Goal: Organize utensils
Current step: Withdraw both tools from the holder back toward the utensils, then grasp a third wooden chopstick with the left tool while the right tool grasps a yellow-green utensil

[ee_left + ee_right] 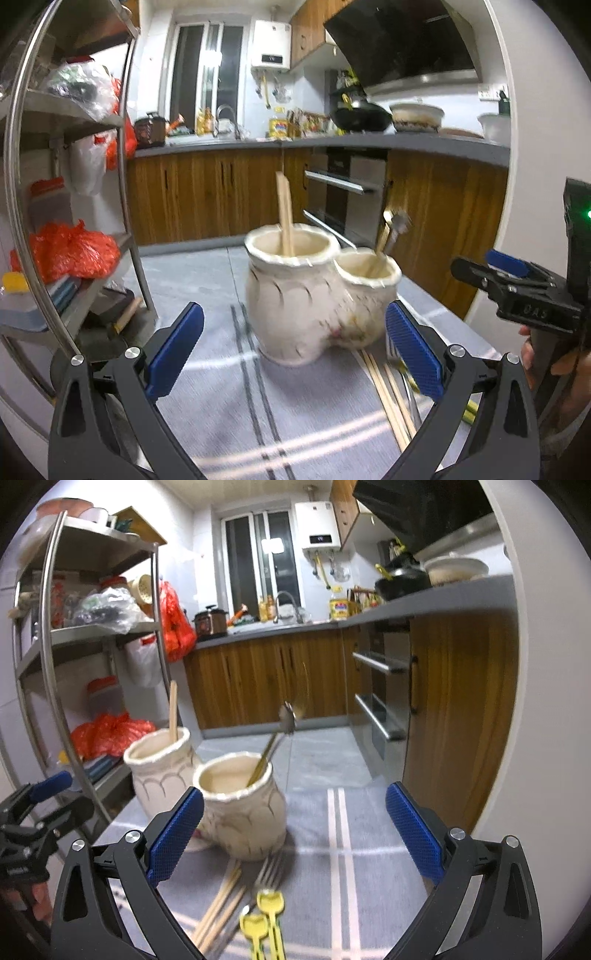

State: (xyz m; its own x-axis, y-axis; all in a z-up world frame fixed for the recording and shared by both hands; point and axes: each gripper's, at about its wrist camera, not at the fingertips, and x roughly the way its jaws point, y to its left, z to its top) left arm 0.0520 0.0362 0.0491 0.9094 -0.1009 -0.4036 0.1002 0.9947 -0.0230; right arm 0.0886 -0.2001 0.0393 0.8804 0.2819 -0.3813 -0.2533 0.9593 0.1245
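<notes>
Item 1, far left: steel shelving rack [48, 635] holding orange plastic bags [110, 733]; not part of the task.

Item 2: left gripper [295, 345], black frame with blue ribbed pads, jaws spread wide, nothing between the pads. It faces the holder's larger pot.

Item 3: cream glazed ceramic double-pot utensil holder [295, 314], upright on a grey cloth with white and dark stripes [369, 849]. The left, larger pot holds pale wooden chopsticks [285, 214] standing nearly upright. The right, smaller pot holds a gold-handled utensil and a metal one [286, 716], leaning right; motion blur hides which kind.

Item 4: loose utensils on the cloth, just in front of the holder's right pot: a bundle of pale wooden chopsticks [221, 904], a silver metal fork [269, 869] with tines toward the pot, and two yellow plastic-handled pieces [266, 912]. Their long axes run roughly from the holder toward the cameras, slightly fanned.

Item 5: right gripper [295, 825], same build, jaws fully apart and empty. The loose utensils lie below and between its pads, so this hand looks nearer. A pinch would likely cross the handles' short width.

Item 6, right: wooden cabinet fronts [461, 701].
</notes>
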